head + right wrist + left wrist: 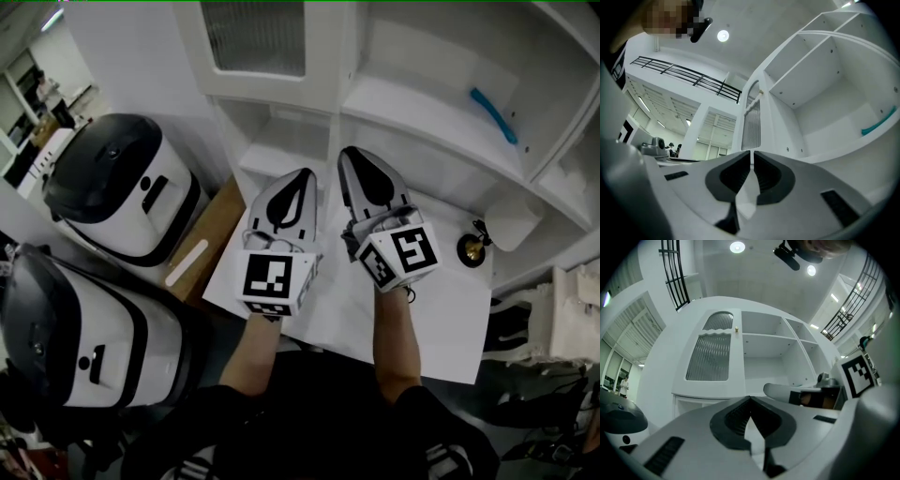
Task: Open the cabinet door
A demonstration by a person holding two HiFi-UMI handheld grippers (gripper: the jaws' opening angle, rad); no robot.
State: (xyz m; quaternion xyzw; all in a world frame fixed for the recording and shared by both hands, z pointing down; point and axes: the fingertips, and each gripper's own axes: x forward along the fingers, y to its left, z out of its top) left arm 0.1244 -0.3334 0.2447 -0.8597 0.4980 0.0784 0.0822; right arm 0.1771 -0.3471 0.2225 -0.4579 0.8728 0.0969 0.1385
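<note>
Cabinet door (712,355) ahead, left of open shelves (768,345): ribbed glass, likely light but fragile; take by small knob (736,328). Left gripper (750,399) and right gripper (752,152) both pinched together, empty.

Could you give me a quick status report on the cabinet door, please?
Left gripper shut, empty; right gripper shut, empty. Cabinet door looks closed, knob untouched. Nothing blocking it.
</note>
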